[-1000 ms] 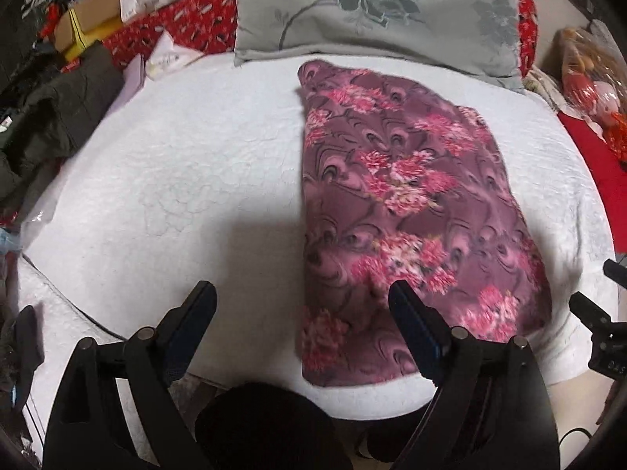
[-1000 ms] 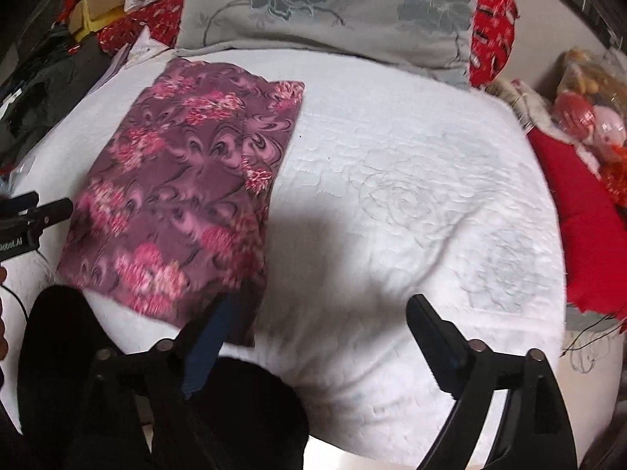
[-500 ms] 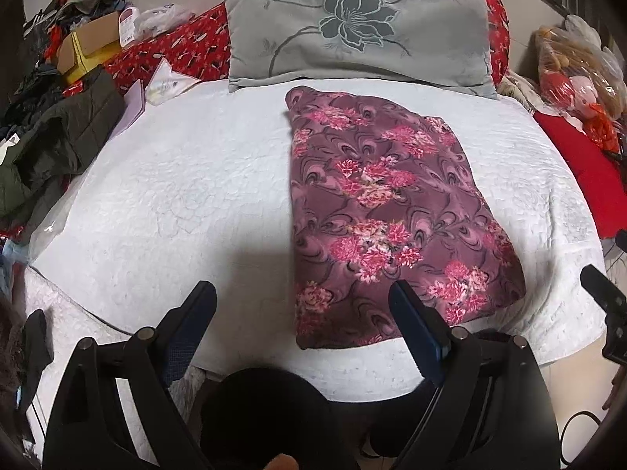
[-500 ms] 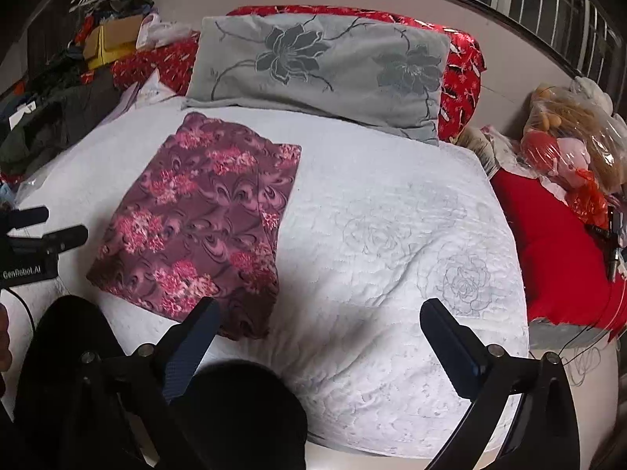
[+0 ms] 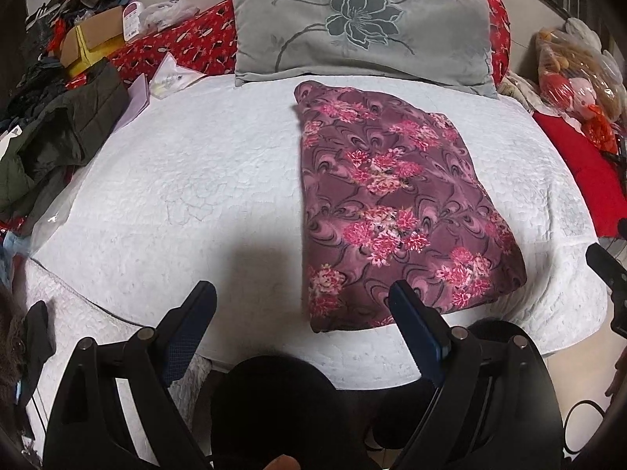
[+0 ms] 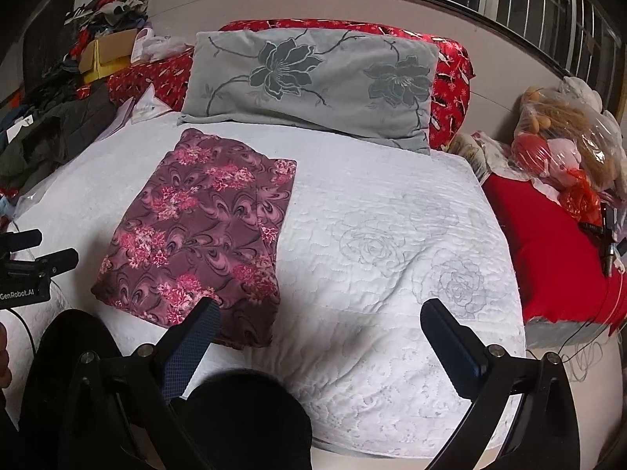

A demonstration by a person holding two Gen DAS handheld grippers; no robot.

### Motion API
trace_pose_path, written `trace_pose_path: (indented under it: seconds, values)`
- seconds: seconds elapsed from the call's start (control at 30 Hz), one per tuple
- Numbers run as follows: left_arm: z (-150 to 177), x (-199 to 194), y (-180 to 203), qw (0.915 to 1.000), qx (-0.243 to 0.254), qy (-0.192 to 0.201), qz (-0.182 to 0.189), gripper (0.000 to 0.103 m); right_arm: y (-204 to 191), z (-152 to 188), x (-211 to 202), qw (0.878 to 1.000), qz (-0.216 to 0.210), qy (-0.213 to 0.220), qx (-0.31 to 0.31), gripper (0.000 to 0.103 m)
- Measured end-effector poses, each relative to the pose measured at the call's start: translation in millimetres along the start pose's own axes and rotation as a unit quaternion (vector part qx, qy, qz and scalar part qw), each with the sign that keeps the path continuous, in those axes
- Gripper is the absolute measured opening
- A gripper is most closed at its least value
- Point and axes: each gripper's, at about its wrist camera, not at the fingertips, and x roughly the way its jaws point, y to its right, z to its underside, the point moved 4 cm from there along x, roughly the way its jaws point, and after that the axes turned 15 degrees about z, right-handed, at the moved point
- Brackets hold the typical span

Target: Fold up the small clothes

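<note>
Left wrist view shows your floral garment (image 5: 395, 211) lying flat on the white quilt (image 5: 188, 196), folded into a neat rectangle just below the grey pillow (image 5: 360, 35). Your left gripper (image 5: 301, 309) and right gripper (image 6: 317, 321) both hang wide and empty. The fold looks finished, though any further clothes are probably out of view.
</note>
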Motion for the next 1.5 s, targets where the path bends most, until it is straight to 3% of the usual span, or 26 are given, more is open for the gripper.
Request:
trace_pose_path:
  seconds: [1.5]
  values:
    - [4.5, 12.1, 18.9, 0.9993, 0.027, -0.019, 0.017, 0.091, 11.8, -0.7, 22.6, 0.999, -0.001, -0.033, 0.023, 0.103]
